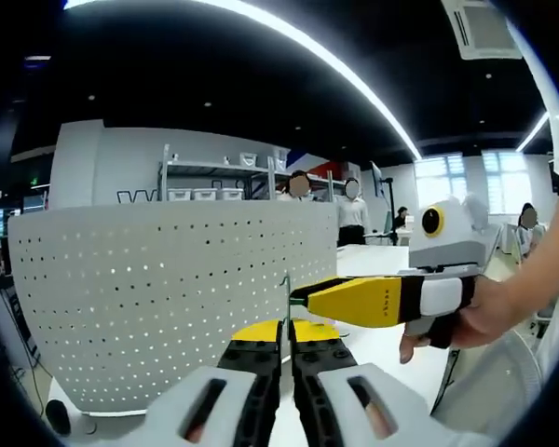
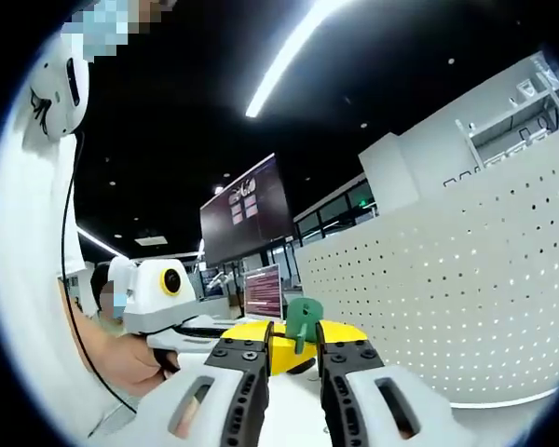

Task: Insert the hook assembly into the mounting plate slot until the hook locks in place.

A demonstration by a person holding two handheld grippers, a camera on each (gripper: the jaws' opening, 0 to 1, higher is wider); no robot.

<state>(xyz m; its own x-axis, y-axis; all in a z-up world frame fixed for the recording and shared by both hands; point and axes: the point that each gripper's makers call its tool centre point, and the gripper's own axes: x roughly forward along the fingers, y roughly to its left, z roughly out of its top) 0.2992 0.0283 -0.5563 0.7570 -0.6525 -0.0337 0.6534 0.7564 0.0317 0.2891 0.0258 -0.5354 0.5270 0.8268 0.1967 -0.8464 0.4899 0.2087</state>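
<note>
The green hook (image 2: 303, 321) stands right in front of my right gripper (image 2: 293, 346), broad face towards it, its stem running down between the jaws. Those jaws stand a little apart, and whether they press the hook is hidden. In the left gripper view the hook (image 1: 286, 296) is a thin green edge rising from my left gripper (image 1: 287, 346), whose jaws are nearly together on it. The right gripper (image 1: 303, 296) comes in from the right and its yellow tip meets the hook. The white perforated mounting plate (image 1: 168, 298) stands upright just behind, and it fills the right side (image 2: 466, 279) of the right gripper view.
A person's hand (image 1: 484, 312) holds the right gripper. The left gripper's white body (image 2: 158, 289) sits at the left, held by a hand. A white tabletop (image 1: 391, 349) lies below. Shelves, monitors and standing people are far behind.
</note>
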